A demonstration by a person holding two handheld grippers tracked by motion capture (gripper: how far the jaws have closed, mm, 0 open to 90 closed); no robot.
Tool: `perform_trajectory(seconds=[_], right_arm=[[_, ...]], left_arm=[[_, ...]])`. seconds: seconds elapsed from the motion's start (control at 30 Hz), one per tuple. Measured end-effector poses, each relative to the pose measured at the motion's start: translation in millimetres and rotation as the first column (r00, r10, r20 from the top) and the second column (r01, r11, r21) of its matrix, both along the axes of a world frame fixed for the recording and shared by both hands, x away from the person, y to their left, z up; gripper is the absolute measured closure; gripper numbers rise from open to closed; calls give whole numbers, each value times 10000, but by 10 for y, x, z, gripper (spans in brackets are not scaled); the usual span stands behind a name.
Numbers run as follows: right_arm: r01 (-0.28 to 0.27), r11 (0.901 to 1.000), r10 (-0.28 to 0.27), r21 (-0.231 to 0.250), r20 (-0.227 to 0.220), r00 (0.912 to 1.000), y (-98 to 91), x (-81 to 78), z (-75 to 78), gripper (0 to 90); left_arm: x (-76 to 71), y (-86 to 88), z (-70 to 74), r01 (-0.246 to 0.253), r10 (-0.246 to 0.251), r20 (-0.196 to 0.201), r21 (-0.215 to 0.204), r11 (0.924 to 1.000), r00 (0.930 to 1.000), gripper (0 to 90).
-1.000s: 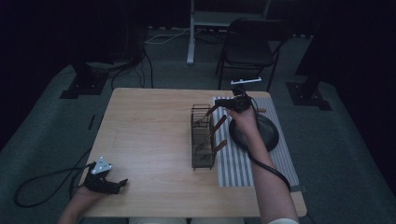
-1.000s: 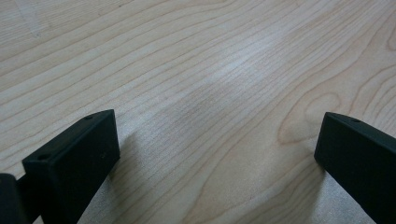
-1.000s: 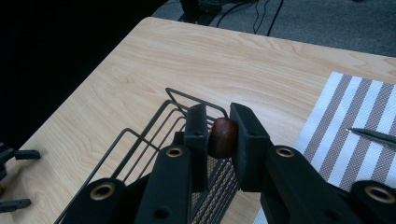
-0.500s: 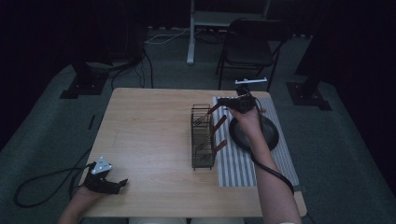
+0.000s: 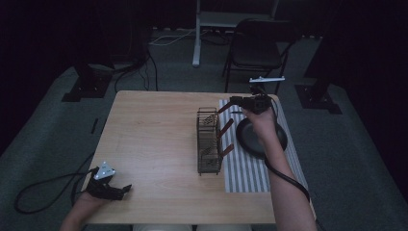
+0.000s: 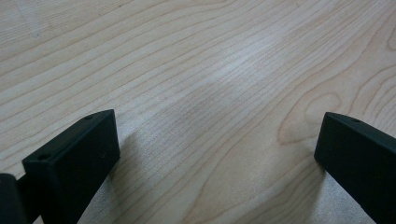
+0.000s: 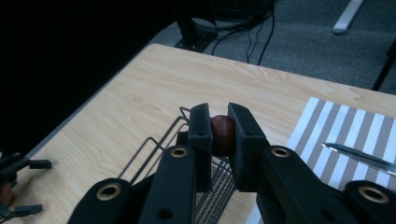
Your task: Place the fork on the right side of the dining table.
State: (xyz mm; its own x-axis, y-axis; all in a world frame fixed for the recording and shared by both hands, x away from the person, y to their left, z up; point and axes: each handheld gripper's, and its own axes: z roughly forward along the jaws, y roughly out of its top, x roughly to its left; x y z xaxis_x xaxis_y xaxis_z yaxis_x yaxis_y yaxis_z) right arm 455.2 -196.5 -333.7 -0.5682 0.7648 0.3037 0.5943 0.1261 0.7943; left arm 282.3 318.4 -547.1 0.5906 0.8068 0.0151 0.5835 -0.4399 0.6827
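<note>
A black wire basket (image 5: 209, 139) stands mid-table and holds brown-handled utensils (image 5: 226, 128) that lean out to the right. My right gripper (image 5: 234, 102) hovers above the basket's far end, shut on the rounded end of one brown handle (image 7: 220, 135), which slants down toward the basket (image 7: 205, 191). The handle's lower end is hidden. My left gripper (image 5: 118, 190) rests at the table's near left corner. Its jaws stand wide apart over bare wood (image 6: 217, 154) with nothing between them.
A striped placemat (image 5: 245, 168) lies right of the basket with a dark round dish (image 5: 262, 137) on it. A knife blade (image 7: 359, 156) lies on the mat. A chair (image 5: 257, 48) stands beyond the far edge. A cable (image 5: 43, 185) trails off the table's left.
My right hand has risen a little and moved toward the far side, taking the brown handle with it. The left hand has stayed where it was.
</note>
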Motion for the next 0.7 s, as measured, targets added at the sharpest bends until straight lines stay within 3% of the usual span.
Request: perform_trajectory(seconds=[0.23,0.7], right_arm=[[-9,10000,10,-52,225,9997,-29,-71,119,810],[218,9986,-254,490,732,9970,-217,-248,412,809]], left_arm=[[-1,-5,0,-67,67,13,-4,10000,10000,0],[0,-5,-1,-65,65,16,-5,10000,10000,0]])
